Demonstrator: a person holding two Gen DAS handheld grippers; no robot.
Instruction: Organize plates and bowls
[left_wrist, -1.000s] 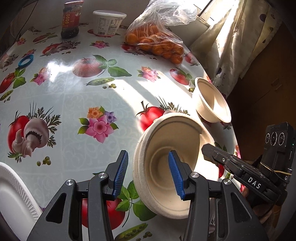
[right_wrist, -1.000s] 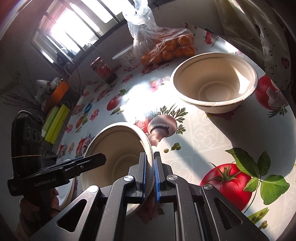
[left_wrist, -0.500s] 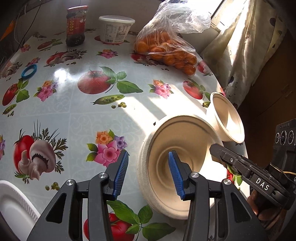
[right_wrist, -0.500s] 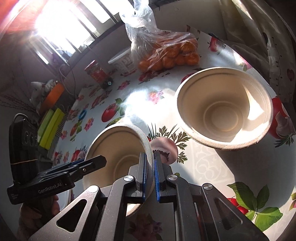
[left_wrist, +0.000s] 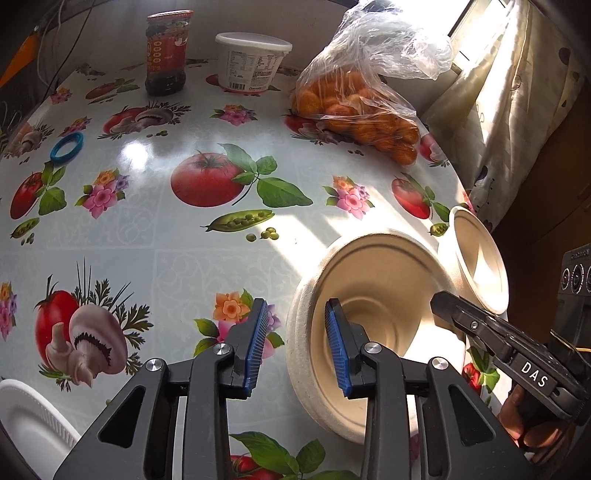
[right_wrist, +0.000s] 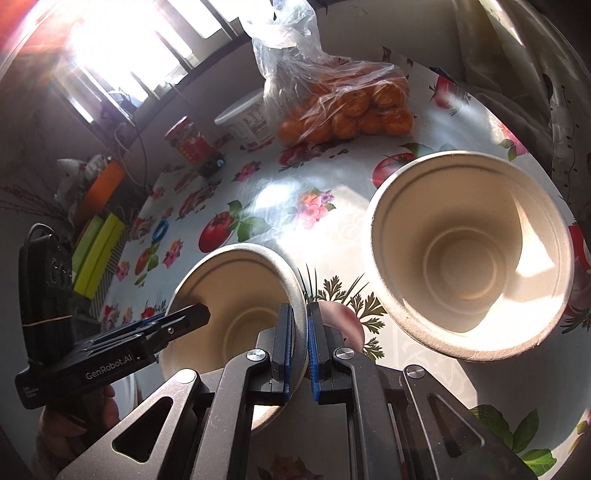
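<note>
- Carried bowl (left_wrist: 373, 332) has drawn nearer the second bowl (left_wrist: 480, 258) since earlier.
- Left wrist view: left gripper (left_wrist: 295, 347) fingers apart, straddling the carried bowl's rim.
- Right wrist view: right gripper (right_wrist: 300, 354) fingers clamped on that bowl's (right_wrist: 236, 295) rim; second bowl (right_wrist: 469, 254) on surface (right_wrist: 280, 206), ahead-right.

Oilcloth table (left_wrist: 155, 236) bears bowl (right_wrist: 469, 254), oranges (left_wrist: 354, 107), jar (left_wrist: 165, 51).

"DAS" is printed on the right tool (left_wrist: 532, 376) and "GenRobot.AI" on the left tool (right_wrist: 110, 371) (white lettering on black)
</note>
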